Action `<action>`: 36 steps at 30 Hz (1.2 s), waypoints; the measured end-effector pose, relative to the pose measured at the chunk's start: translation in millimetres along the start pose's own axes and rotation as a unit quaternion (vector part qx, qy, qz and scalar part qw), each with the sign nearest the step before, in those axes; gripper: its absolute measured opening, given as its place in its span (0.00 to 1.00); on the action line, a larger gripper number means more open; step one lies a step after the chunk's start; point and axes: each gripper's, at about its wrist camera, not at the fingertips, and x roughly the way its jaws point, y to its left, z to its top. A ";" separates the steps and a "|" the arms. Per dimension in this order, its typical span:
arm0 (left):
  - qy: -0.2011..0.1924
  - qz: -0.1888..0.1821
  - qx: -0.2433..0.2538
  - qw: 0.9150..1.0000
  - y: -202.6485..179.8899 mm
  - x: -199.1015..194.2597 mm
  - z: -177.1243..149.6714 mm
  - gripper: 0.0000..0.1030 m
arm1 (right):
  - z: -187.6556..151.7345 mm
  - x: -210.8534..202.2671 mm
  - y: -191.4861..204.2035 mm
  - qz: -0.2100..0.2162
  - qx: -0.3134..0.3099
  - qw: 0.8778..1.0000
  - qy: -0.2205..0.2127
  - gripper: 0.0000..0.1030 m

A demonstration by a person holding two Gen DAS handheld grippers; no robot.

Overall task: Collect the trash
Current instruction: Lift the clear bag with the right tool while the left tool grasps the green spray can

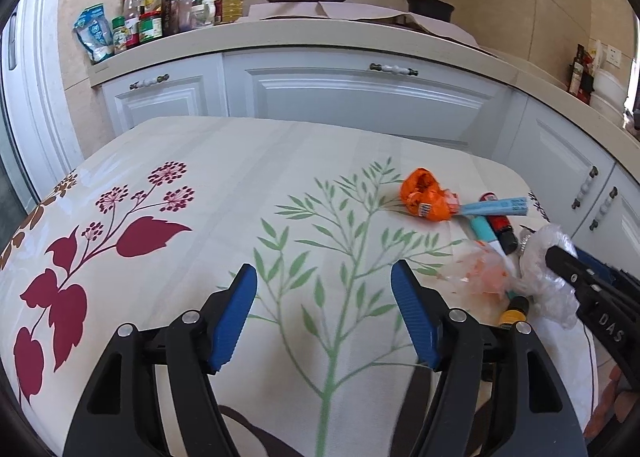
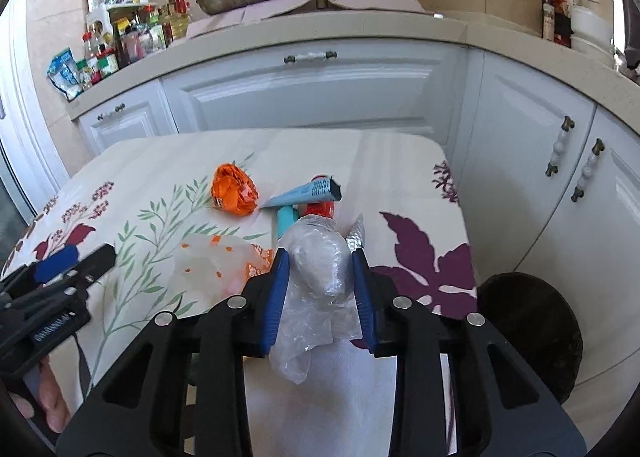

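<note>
Crinkled clear plastic wrap point(image 2: 318, 269), pinched loosely in my right gripper point(image 2: 319, 257), risked slipping free; my left gripper point(image 1: 324, 277) stood open over the desk point(image 1: 224, 193).

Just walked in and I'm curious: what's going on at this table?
Someone is clearing trash off the floral tablecloth with two handheld tools. The right tool is clamped on a crumpled clear plastic bag. The left tool hangs open and empty. An orange wrapper, a blue box and another thin plastic bag lie on the table.
</note>
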 end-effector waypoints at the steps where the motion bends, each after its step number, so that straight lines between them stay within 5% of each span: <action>1: 0.000 -0.003 0.002 1.000 -3.1 -0.9 -0.5 0.66 | 0.7 -4.6 -1.5 -0.001 0.001 1.000 -0.005 0.30; 30: 0.041 -0.058 0.112 0.991 -100.7 -2.7 -30.4 0.66 | -33.1 -55.6 -81.7 -0.050 0.061 0.996 -0.035 0.30; 36: 0.062 -0.068 0.120 0.988 -105.2 2.8 -33.8 0.53 | -34.4 -55.7 -84.5 -0.050 0.063 0.996 -0.035 0.30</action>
